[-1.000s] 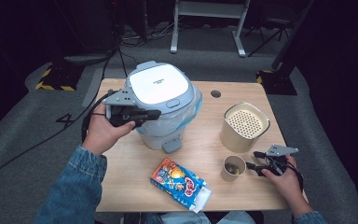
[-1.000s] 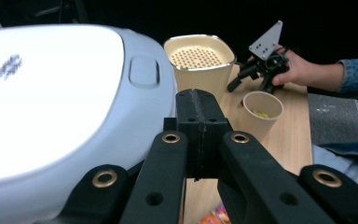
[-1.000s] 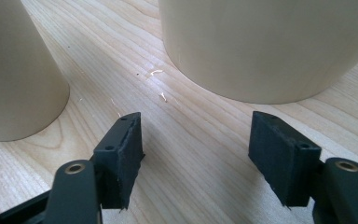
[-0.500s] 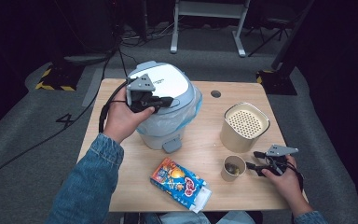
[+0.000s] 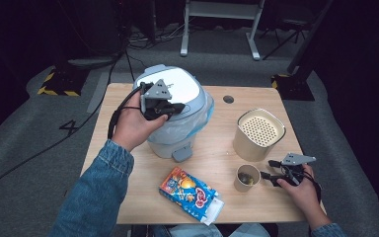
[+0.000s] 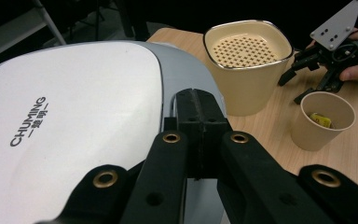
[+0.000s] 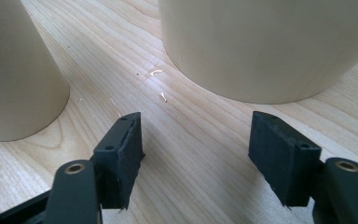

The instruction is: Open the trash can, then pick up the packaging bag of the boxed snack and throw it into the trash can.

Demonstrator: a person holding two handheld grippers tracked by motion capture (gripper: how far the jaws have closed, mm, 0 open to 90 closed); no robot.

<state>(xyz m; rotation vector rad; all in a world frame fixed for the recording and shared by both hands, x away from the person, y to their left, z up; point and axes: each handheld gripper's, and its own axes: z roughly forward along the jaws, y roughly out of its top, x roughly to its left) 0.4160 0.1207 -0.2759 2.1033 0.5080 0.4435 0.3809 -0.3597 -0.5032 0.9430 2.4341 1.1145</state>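
A grey-blue bin [image 5: 177, 133] with a white lid [image 5: 185, 89] and a plastic liner stands at the table's back left. My left gripper [image 5: 173, 107] is shut with nothing in it, its jaws pressed together low over the lid's right edge [image 6: 74, 126]. Whether the tips [image 6: 198, 100] touch the lid I cannot tell. My right gripper [image 5: 270, 176] lies open on the table at the front right. Its pads [image 7: 121, 156] point into the gap between a paper cup [image 7: 14, 70] and a cream container [image 7: 270, 46]. The cup [image 5: 246, 177] holds some small scraps [image 6: 320, 120].
The cream container [image 5: 259, 133] has a perforated top [image 6: 244, 49] and stands right of the bin. A colourful snack packet [image 5: 190, 192] lies near the table's front edge. A small round hole [image 5: 228, 99] marks the wooden table [image 5: 217, 158] at the back.
The left hand has swung from the bin's left side up and to the right, so that its gripper is over the lid. The right gripper has stayed put.
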